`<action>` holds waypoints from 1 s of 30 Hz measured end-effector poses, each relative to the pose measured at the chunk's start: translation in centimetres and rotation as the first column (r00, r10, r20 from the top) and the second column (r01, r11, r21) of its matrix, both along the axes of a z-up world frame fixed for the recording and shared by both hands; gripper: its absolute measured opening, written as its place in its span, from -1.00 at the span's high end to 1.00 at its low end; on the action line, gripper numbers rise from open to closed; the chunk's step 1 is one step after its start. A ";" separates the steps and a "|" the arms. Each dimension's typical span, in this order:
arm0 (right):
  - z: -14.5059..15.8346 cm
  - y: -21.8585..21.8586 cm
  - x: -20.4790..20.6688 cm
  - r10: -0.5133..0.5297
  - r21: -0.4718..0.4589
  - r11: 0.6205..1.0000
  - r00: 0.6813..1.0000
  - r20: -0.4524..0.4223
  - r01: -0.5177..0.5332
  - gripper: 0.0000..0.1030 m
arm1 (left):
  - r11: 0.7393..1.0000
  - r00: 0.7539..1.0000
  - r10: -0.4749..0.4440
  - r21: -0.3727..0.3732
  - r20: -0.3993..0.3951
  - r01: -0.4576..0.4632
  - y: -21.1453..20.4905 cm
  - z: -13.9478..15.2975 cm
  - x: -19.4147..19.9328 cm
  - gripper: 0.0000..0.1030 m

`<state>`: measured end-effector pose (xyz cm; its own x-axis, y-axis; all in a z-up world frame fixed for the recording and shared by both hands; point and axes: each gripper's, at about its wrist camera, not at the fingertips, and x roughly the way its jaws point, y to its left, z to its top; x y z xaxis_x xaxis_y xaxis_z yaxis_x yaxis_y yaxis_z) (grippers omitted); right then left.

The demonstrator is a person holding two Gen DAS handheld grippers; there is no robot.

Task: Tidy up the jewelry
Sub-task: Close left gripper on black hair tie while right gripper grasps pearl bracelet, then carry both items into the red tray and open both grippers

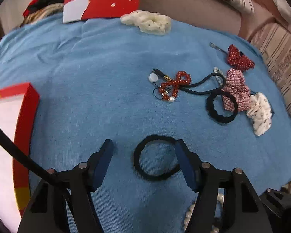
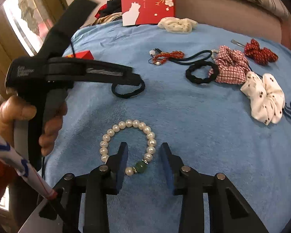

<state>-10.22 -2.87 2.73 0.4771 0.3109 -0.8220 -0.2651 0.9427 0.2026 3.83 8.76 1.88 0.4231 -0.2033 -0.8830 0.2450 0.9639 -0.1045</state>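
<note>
Hovering half-open and empty, the right tongs are straddling the pearl bracelet, hard slippery beads; gripping at six o'clock, beside the green bead, seems safest. The left tongs, also open and empty, are nearing a soft black hair tie.

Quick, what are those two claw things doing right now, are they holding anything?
Left gripper: jaws open, straddling one side of the black hair tie, not gripping.
Right gripper: jaws open around the pearl bracelet, not gripping.

Blue towel — soft, matt terry cloth. Pearl bracelet — glossy, smooth beads. Black hair tie: matt fabric. Red box: smooth card.
</note>
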 end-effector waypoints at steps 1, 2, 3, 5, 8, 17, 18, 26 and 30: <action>-0.1 0.1 0.1 -0.002 -0.010 1.000 1.000 0.004 0.002 0.33 | 1.000 1.000 -0.006 0.014 0.004 0.006 -0.3 -0.1 0.0 -0.19; -0.1 0.4 0.1 -0.006 -0.022 1.000 1.000 0.011 0.006 0.39 | 0.999 1.000 -0.005 0.042 0.011 0.005 -0.6 -0.2 0.0 0.18; -0.2 0.6 0.0 -0.011 -0.038 0.999 1.000 0.020 0.012 0.66 | 0.996 1.000 0.001 0.089 0.023 -0.003 -0.7 -0.2 0.0 0.48; -0.1 0.6 0.1 -0.009 -0.036 0.999 1.000 0.022 0.010 0.79 | 0.999 1.000 0.005 0.052 0.000 -0.005 0.0 0.3 0.2 0.92; 0.8 0.4 -0.1 -0.004 -0.010 1.000 1.000 0.028 0.004 0.80 | 0.998 0.999 0.049 -0.040 0.007 -0.048 1.5 2.2 -0.5 0.92; 5.7 0.8 -0.5 0.011 0.011 1.000 0.994 0.110 -0.012 0.80 | 0.991 0.985 0.115 -0.089 0.133 -0.103 7.2 9.2 -4.6 0.92; 6.3 1.0 -0.5 0.013 0.011 1.000 0.993 0.119 -0.014 0.80 | 0.990 0.981 0.126 -0.084 0.144 -0.115 7.8 9.6 -4.9 0.92; 9.4 3.5 0.7 0.061 -0.016 0.998 0.985 0.159 -0.059 0.80 | 0.945 0.930 0.327 -0.079 0.166 -0.318 17.0 10.1 -4.7 0.92; 10.9 5.9 2.0 0.095 -0.027 0.995 0.981 0.170 -0.092 0.80 | 0.908 0.899 0.416 -0.104 0.136 -0.405 21.4 8.8 -3.5 0.92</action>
<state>-8.26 2.99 13.68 0.5804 0.3460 -0.7372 -0.3814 0.9153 0.1293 0.31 30.21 10.72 0.6103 -0.0427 -0.7910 -0.1524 0.9736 -0.1701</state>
